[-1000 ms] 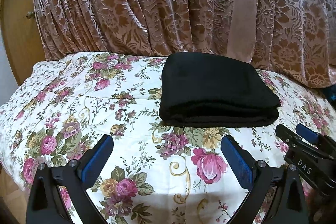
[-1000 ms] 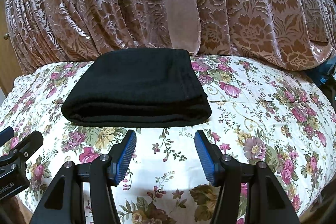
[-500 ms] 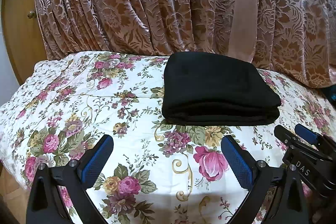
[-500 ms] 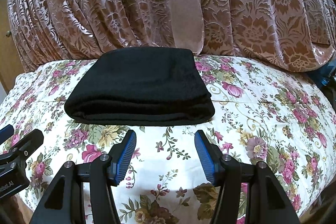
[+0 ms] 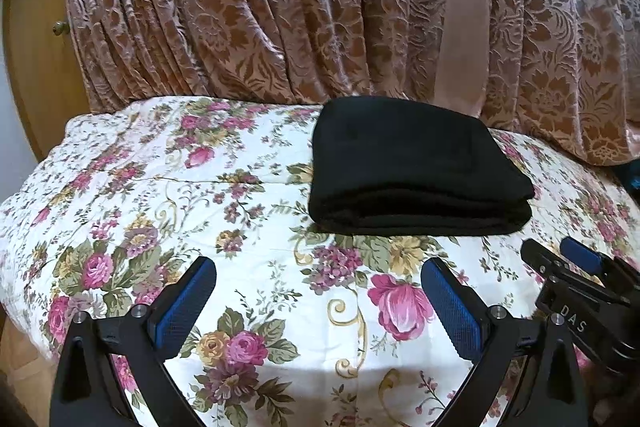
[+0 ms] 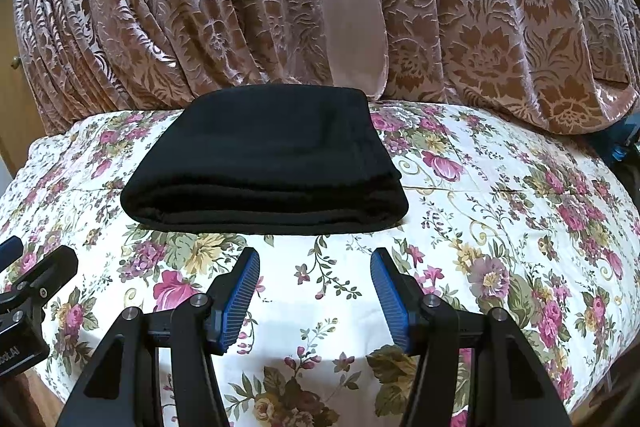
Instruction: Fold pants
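Two grippers over the near edge of the bed [image 5: 120, 187], neither touching cloth.

Left gripper [image 5: 320, 301]: jaws spread wide, nothing between the blue pads, only flowered bedspread showing through the gap. Tilted down toward the bedspread, well short of the pants.

Pants [image 5: 416, 163]: one black, compact rectangular stack, several layers visible along the near fold edge. Lying flat toward the far edge of the bed, right of centre in the left wrist view, far side close against the brown patterned curtain [image 5: 280, 7]. Edges fairly even, no loose leg or waistband seen trailing out.

Right gripper [image 6: 316, 291]: jaws roughly half open, empty, pads clear of the pants [image 6: 264, 163], which sit just beyond the fingertips. Tip of the left tool visible at the left edge of that view.

Step in hand, as judged: folding apparently finished, or paused before a last fold. Next move, if any: either withdrawal, or a light press to flatten the stack; another fold would call for pinching both near corners together and lifting evenly to keep the layers aligned.
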Demonstrator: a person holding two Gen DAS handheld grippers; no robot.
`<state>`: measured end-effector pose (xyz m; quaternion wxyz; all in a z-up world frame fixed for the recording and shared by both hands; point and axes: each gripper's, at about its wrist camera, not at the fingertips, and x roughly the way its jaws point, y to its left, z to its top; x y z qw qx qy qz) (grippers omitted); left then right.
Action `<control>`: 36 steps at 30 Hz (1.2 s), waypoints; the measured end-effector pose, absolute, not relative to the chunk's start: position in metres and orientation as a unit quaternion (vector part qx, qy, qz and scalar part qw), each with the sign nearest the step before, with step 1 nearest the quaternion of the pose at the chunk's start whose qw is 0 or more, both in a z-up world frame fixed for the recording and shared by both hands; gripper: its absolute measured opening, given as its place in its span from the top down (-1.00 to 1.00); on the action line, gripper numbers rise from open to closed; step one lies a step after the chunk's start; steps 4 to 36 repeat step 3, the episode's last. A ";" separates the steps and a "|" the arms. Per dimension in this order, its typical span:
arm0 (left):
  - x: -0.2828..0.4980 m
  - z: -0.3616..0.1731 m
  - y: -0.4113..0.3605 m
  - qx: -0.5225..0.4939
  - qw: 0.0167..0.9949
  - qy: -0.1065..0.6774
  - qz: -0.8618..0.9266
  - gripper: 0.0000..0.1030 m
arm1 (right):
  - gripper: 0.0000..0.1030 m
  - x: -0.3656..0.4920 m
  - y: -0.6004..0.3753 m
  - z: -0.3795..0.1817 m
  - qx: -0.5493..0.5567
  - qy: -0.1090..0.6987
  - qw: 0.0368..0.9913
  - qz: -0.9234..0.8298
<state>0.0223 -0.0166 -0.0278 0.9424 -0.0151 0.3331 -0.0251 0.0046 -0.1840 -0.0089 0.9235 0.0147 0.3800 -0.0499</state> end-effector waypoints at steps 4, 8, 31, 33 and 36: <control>0.024 -0.031 -0.016 -0.013 0.941 0.336 -0.025 -0.99 | -0.13 0.005 -0.186 -0.011 0.016 0.383 0.922 -0.050; 0.024 -0.031 -0.016 -0.013 0.941 0.336 -0.025 -0.99 | -0.13 0.005 -0.186 -0.011 0.016 0.383 0.922 -0.050; 0.024 -0.031 -0.016 -0.013 0.941 0.336 -0.025 -0.99 | -0.13 0.005 -0.186 -0.011 0.016 0.383 0.922 -0.050; 0.024 -0.031 -0.016 -0.013 0.941 0.336 -0.025 -0.99 | -0.13 0.005 -0.186 -0.011 0.016 0.383 0.922 -0.050; 0.024 -0.031 -0.016 -0.013 0.941 0.336 -0.025 -0.99 | -0.13 0.005 -0.186 -0.011 0.016 0.383 0.922 -0.050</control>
